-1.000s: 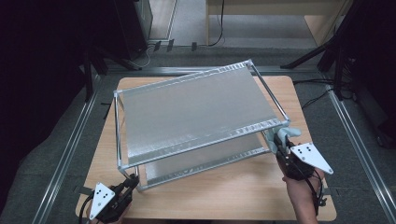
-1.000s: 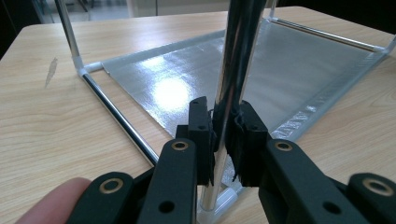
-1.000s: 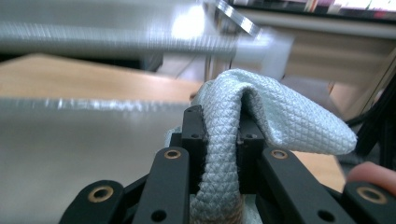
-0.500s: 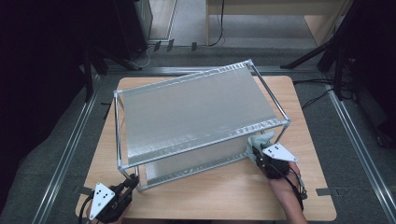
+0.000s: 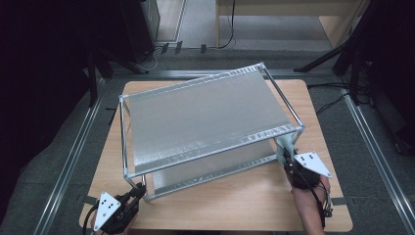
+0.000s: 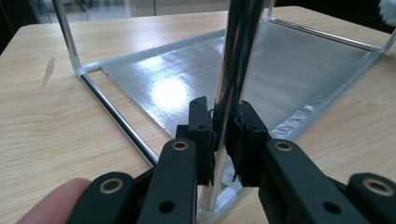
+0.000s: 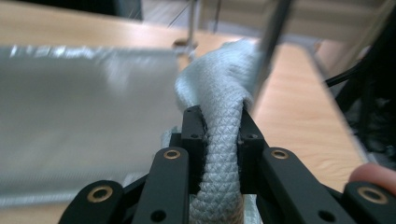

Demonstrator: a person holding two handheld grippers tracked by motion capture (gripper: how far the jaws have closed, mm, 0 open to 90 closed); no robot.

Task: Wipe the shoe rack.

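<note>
A metal-tube rack (image 5: 205, 117) with two silver fabric shelves stands on the wooden table (image 5: 244, 205). My left gripper (image 5: 139, 191) is at the rack's front left corner. In the left gripper view it (image 6: 223, 135) is shut on the chrome upright post (image 6: 233, 70), just above the foot. My right gripper (image 5: 286, 155) is at the front right post, low down. In the right gripper view it (image 7: 219, 126) is shut on a pale woven cloth (image 7: 219, 93), which is bunched against that post (image 7: 273, 37).
The lower silver shelf (image 6: 280, 70) lies just above the tabletop inside the frame. Bare wood runs along the table's front edge between my hands. Metal floor rails (image 5: 73, 156) flank the table, and cables (image 5: 337, 100) lie on the floor at the right.
The right gripper with the cloth has shifted beside the front right post and sunk a little. The left gripper has stayed on its post.
</note>
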